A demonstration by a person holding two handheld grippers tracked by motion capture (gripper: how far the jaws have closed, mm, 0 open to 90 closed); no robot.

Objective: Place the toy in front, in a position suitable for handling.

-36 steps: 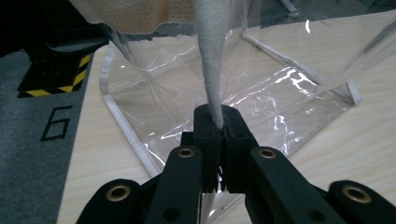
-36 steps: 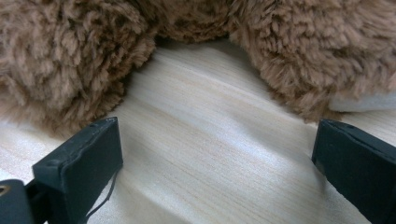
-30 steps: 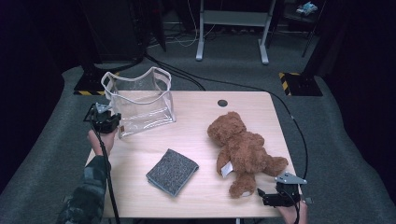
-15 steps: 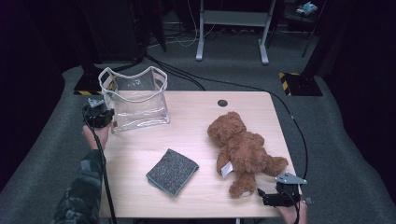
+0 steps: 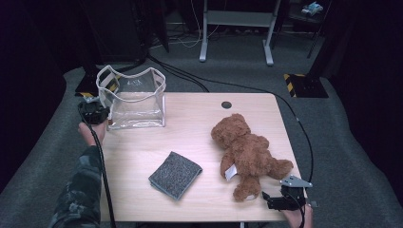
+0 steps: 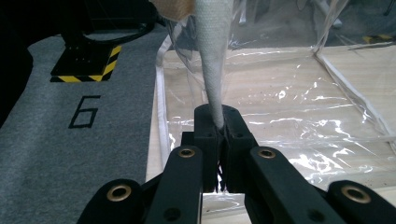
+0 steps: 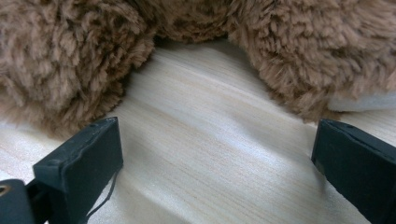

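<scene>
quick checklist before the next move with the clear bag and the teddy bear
1. Left hand-held gripper clamped on the clear bag's white rim: ok.
2. Bag mouth open wide enough for the bear: cannot tell.
3. Right hand-held gripper open: ok.
4. Right hand-held gripper gripping the teddy bear: not ok, it sits short of the legs.
5. Grey cloth lies apart from bag and bear: ok.
6. Bear resting fully on the table: ok.

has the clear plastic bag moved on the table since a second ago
Yes. The clear bag, its white trim clamped by the left gripper, has slid left toward the table's left edge, away from the round hole.
</scene>
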